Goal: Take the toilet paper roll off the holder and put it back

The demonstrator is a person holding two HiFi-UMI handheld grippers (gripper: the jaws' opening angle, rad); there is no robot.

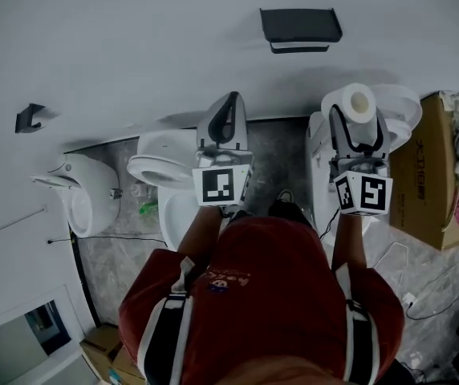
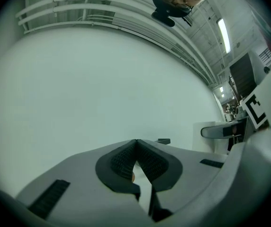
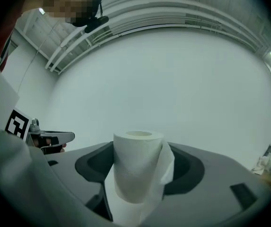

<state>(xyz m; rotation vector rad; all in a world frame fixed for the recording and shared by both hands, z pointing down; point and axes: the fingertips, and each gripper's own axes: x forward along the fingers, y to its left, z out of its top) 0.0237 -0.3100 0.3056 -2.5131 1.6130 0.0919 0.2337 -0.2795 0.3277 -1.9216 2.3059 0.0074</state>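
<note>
Off the wall, carried in the air

My left claw [image 2: 136, 143] is pressed together, empty. My right claw [image 3: 141, 151] pinches the white, soft paper toilet roll [image 3: 133, 174] upright by its sides, below the black wall holder [image 1: 300, 26]. It looks light and crushable, so I'd squeeze gently, minding the loose tail.

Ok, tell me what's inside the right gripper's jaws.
The right gripper holds a toilet paper roll upright, a loose sheet hanging down one side. The roll hides where the jaws touch it.
</note>
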